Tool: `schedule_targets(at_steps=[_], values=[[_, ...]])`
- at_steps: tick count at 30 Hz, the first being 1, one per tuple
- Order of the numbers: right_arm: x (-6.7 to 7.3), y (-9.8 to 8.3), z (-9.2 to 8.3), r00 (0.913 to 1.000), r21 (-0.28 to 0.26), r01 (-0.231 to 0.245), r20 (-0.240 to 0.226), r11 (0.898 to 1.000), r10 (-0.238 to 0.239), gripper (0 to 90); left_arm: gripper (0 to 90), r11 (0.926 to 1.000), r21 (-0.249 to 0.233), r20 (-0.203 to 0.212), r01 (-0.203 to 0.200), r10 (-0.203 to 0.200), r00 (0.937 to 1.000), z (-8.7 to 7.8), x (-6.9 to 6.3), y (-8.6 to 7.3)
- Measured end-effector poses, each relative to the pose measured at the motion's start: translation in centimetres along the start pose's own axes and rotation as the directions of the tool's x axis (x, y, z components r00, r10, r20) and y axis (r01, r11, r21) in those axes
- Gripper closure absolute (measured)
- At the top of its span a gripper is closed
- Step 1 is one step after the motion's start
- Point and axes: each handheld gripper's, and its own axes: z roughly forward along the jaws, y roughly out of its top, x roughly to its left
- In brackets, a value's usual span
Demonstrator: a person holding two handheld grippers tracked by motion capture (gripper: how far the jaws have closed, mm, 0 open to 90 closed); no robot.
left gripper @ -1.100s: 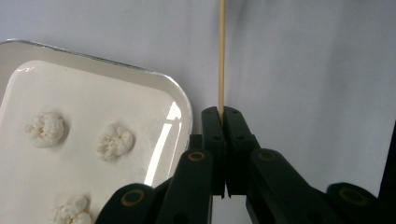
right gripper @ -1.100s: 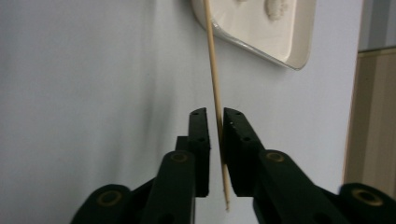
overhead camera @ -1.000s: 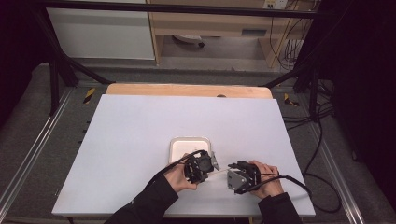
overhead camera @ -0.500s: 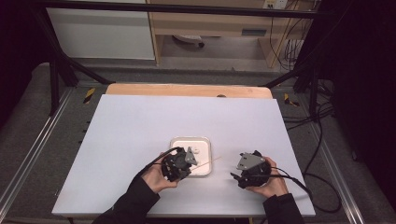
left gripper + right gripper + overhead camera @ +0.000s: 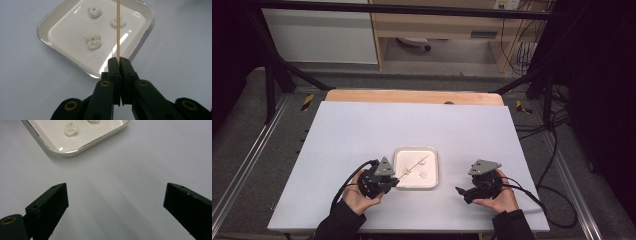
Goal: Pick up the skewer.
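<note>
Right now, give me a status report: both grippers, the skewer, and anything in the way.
Left gripper shut on wooden skewer, held over tray. Right gripper open, jaws just opened, nothing between them. Three dough pieces in tray. Nothing in the way.

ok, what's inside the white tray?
Three small white dough-like lumps lie in the white tray. A wooden skewer, clamped in the left claw, reaches out above it. The skewer's line crosses one lump, hiding a strip of it.

Bare table point(image 5: 362, 125) all round; only the tray point(image 5: 433, 167) obstructs.
</note>
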Motion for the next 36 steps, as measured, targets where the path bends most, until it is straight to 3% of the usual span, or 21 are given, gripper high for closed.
schedule_targets(at_steps=[2,5,13,17,27,36], values=[[0.0,0.2,0.1,0.9994,-0.019,-0.034,-0.009,0.999,0.034,4.4,88.4,0.9987,-0.04,-0.01,0.032,-0.033,0.9994,-0.3,0.1,-1.0],[0.0,0.5,0.2,0.9973,-0.034,-0.073,-0.011,0.997,0.072,3.4,88.5,0.997,-0.063,-0.014,0.045,-0.046,0.9988,-0.5,0.2,-1.5],[0.6,2.4,0.6,0.9946,-0.072,-0.103,-0.017,0.992,0.102,2.2,88.4,0.9879,-0.133,-0.033,0.08,-0.085,0.9958,-1.0,0.3,-2.6],[0.9,3.5,1.1,0.9895,-0.093,-0.141,-0.044,0.986,0.137,2.2,88.5,0.9867,-0.136,-0.029,0.088,-0.093,0.9953,-1.1,0.3,-3.0],[1.8,5.5,3.2,0.9838,-0.097,-0.173,-0.066,0.98,0.167,3.4,88.4,0.9828,-0.15,-0.016,0.107,-0.111,0.9937,-1.1,0.3,-3.9],[2.5,6.9,6.5,0.9745,-0.078,-0.194,-0.13,0.978,0.183,9.3,88.4,0.983,-0.15,-0.013,0.106,-0.109,0.9939,-0.9,0.3,-4.2]])
